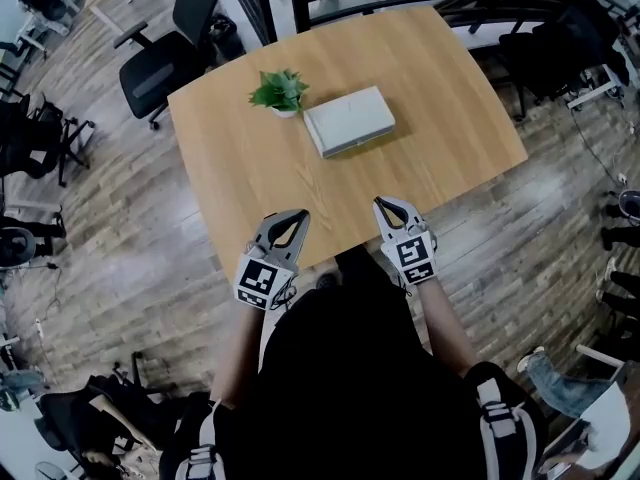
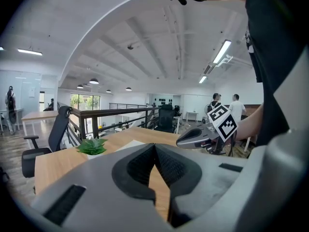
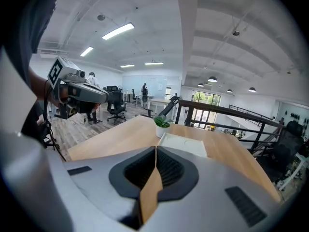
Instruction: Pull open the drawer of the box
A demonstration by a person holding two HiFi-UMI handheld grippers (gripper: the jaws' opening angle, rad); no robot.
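Note:
A flat white box (image 1: 349, 120) lies on the wooden table (image 1: 250, 178), its long side turned toward me; it also shows in the right gripper view as the white box (image 3: 186, 144). Its drawer looks closed. My left gripper (image 1: 297, 215) hovers over the table's near edge, jaws together with nothing between them. My right gripper (image 1: 381, 205) hangs beside it, also shut and empty. Both are well short of the box. In the left gripper view the right gripper (image 2: 186, 140) crosses ahead.
A small potted plant (image 1: 279, 92) stands just left of the box, touching or nearly so; the plant (image 2: 91, 146) shows too. Office chairs (image 1: 165, 63) ring the table's far side. A dark railing (image 3: 227, 120) runs behind. People (image 2: 231, 111) stand far off.

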